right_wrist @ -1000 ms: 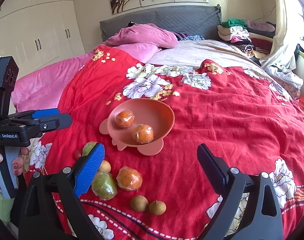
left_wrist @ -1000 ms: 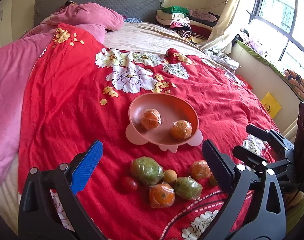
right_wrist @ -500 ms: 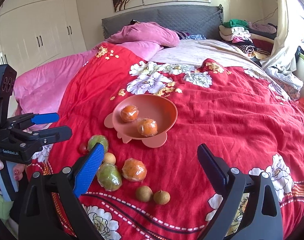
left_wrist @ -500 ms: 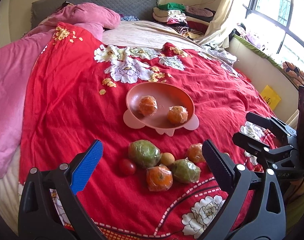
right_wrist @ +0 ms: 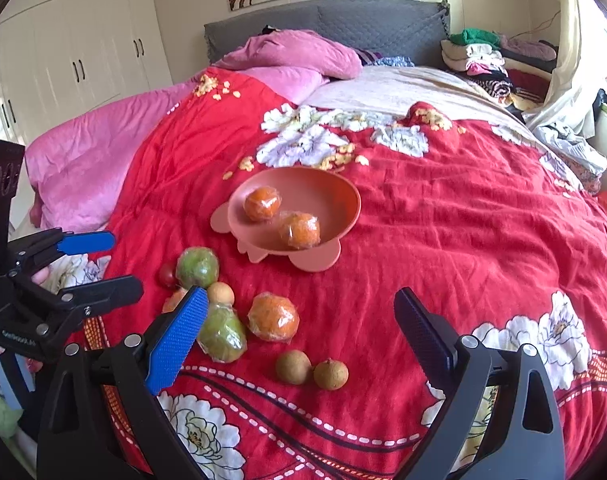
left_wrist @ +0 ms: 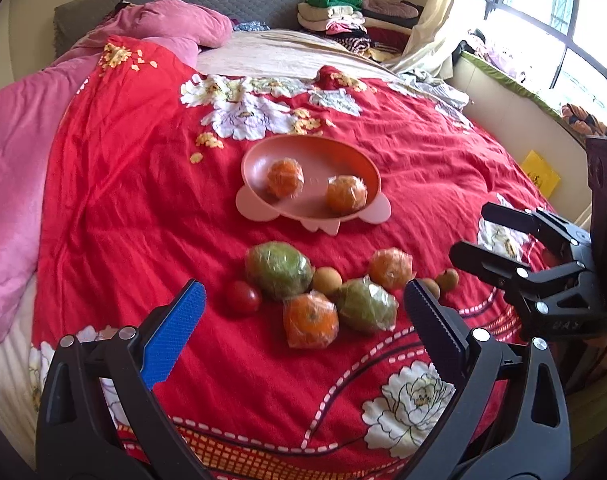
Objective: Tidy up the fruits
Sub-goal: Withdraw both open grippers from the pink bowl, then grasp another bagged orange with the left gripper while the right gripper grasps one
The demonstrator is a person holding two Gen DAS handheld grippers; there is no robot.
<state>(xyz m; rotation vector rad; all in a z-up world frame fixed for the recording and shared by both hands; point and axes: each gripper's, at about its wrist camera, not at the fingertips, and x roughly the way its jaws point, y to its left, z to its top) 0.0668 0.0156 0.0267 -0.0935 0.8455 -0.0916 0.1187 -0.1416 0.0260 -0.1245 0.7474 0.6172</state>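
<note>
A pink bowl (left_wrist: 263,160) (right_wrist: 343,196) on the red floral bedspread holds two wrapped oranges (left_wrist: 285,178) (right_wrist: 299,230). In front of it lie loose fruits: two wrapped green fruits (left_wrist: 278,264) (right_wrist: 221,334), two wrapped oranges (left_wrist: 310,320) (right_wrist: 273,317), a small red tomato (left_wrist: 242,297) (right_wrist: 167,275) and several small brown longans (left_wrist: 326,280) (right_wrist: 293,367). My left gripper (left_wrist: 301,330) (right_wrist: 99,264) is open and empty, just short of the pile. My right gripper (right_wrist: 297,340) (left_wrist: 477,236) is open and empty, on the pile's right side.
A pink quilt (left_wrist: 11,168) (right_wrist: 87,152) lies along the left of the bed, with a pink pillow (left_wrist: 175,24) at the grey headboard. Folded clothes (left_wrist: 343,14) are stacked at the far right. White wardrobes (right_wrist: 75,52) stand left; a window (left_wrist: 543,12) is on the right.
Both grippers have drawn back toward the foot of the bed, so the fruit pile and bowl sit farther up in both views. Both stay open and empty; no fruit has moved.
</note>
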